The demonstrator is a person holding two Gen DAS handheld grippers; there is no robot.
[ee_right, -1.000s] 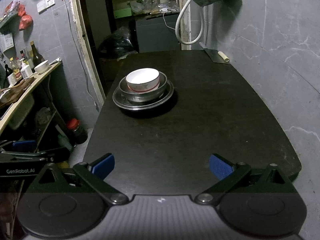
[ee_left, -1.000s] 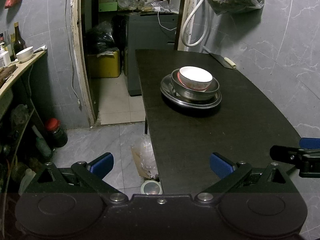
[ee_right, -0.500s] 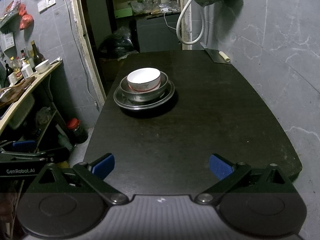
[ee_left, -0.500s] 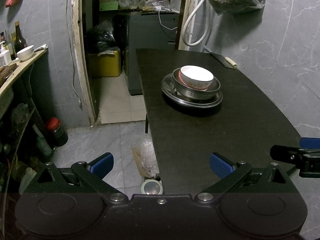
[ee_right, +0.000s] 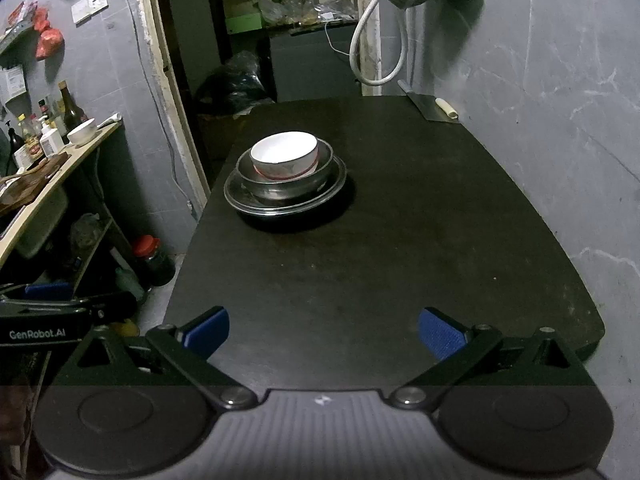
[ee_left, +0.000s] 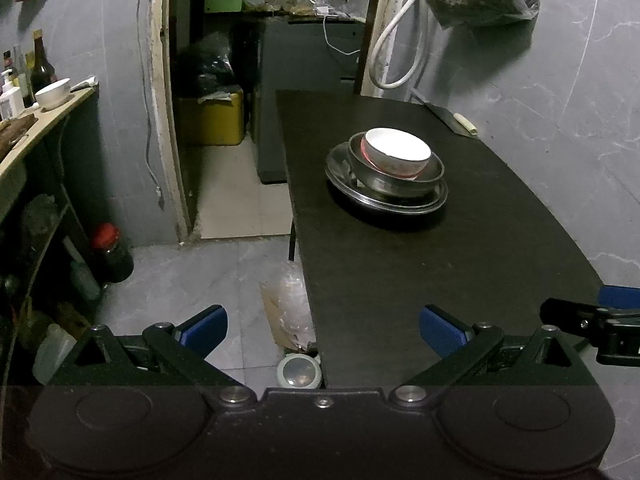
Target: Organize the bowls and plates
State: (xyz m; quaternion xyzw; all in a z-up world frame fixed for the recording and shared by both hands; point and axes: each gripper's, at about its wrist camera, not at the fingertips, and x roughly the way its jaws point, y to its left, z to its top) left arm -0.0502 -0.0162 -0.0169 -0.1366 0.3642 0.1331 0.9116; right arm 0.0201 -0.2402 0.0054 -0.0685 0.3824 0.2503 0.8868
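Stack on black table [ee_right: 400,248], toward its left edge, far half: white ceramic bowl [ee_right: 285,157] nested in steel bowl [ee_right: 280,184], on steel plate [ee_right: 240,194]. Left gripper [ee_left: 323,330] off table's near-left corner, fingers spread, empty. Right gripper [ee_right: 323,330] over near edge, fingers spread, empty. Cleaver [ee_right: 430,107] at far-right corner.

A dark tabletop [ee_right: 400,248] carries a steel plate [ee_right: 240,200] stacked with bowls near its left edge, and a cleaver [ee_right: 430,107] at the far right corner.
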